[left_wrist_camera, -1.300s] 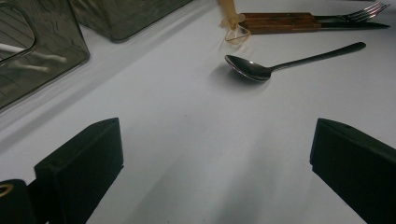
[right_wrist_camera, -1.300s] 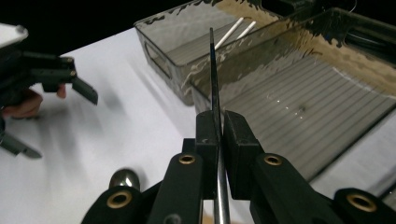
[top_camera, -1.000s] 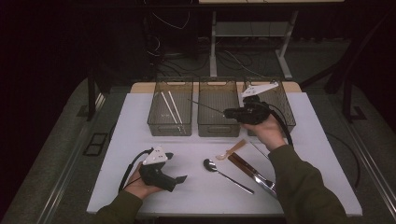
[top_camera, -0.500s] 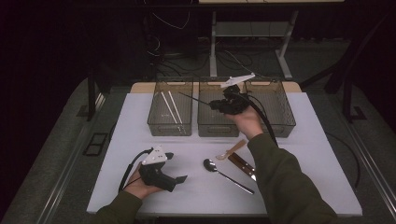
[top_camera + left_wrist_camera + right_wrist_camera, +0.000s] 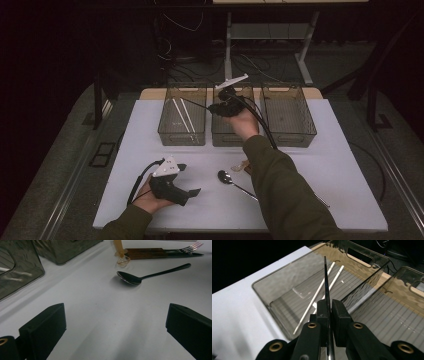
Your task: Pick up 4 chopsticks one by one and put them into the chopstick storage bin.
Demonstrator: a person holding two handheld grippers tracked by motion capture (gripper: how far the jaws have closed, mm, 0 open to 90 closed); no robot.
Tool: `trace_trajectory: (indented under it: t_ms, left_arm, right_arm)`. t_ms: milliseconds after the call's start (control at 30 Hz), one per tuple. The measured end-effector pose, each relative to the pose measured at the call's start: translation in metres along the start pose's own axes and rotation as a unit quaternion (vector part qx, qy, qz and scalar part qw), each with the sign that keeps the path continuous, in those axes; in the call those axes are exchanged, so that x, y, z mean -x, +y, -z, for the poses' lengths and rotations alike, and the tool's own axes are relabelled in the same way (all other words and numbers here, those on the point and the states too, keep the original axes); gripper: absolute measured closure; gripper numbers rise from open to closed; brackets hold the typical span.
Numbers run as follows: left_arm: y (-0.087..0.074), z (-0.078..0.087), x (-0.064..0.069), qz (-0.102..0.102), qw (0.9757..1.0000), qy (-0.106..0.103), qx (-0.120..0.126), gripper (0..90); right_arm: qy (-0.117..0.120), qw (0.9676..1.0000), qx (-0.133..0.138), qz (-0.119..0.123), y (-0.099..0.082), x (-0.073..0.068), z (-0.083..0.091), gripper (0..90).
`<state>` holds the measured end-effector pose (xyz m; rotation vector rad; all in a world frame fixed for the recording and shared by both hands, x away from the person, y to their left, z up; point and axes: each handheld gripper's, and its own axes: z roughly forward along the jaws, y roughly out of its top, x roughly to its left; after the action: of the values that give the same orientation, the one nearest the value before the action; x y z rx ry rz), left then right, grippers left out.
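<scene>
My right gripper (image 5: 212, 107) (image 5: 329, 308) is shut on a thin black stick (image 5: 326, 277), which lies edge-on between the pads. It hovers over the middle clear bin (image 5: 227, 140), and the stick (image 5: 196, 103) reaches left over the left bin (image 5: 181, 138) (image 5: 274, 290). Two white sticks (image 5: 180, 113) (image 5: 322, 290) lie in that left bin. My left gripper (image 5: 188, 179) (image 5: 115, 322) rests open near the table's front left, with bare table between its jaws. A dark spoon (image 5: 224, 176) (image 5: 130, 278) lies ahead of it.
A third clear bin (image 5: 290, 135) stands at the right of the row. A pale wooden piece (image 5: 120, 251) (image 5: 241, 165), a wood-handled utensil (image 5: 145, 253) and a fork (image 5: 192, 246) lie past the spoon. The white table (image 5: 330, 165) ends close behind the bins.
My right hand has carried the black stick leftward, from the right end of the bin row to the middle bin, its tip now over the left bin. The left gripper stayed put.
</scene>
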<state>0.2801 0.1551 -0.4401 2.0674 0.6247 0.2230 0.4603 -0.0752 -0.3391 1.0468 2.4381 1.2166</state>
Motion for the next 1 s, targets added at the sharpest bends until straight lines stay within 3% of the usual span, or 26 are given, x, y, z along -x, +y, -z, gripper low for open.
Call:
trace_trajectory:
  t_ms: [300,1000]
  left_arm:
    - [0.001,0.000,0.000,-0.001,1.0000,-0.001,0.002,1.7]
    - [0.002,0.001,-0.001,-0.006,1.0000,-0.006,0.004,1.8]
  right_arm:
    - [-0.023,0.9994,-0.025,0.007,0.015,-0.005,-0.032,85.0]
    - [-0.045,0.9968,-0.066,0.004,0.033,-0.022,-0.093,85.0]
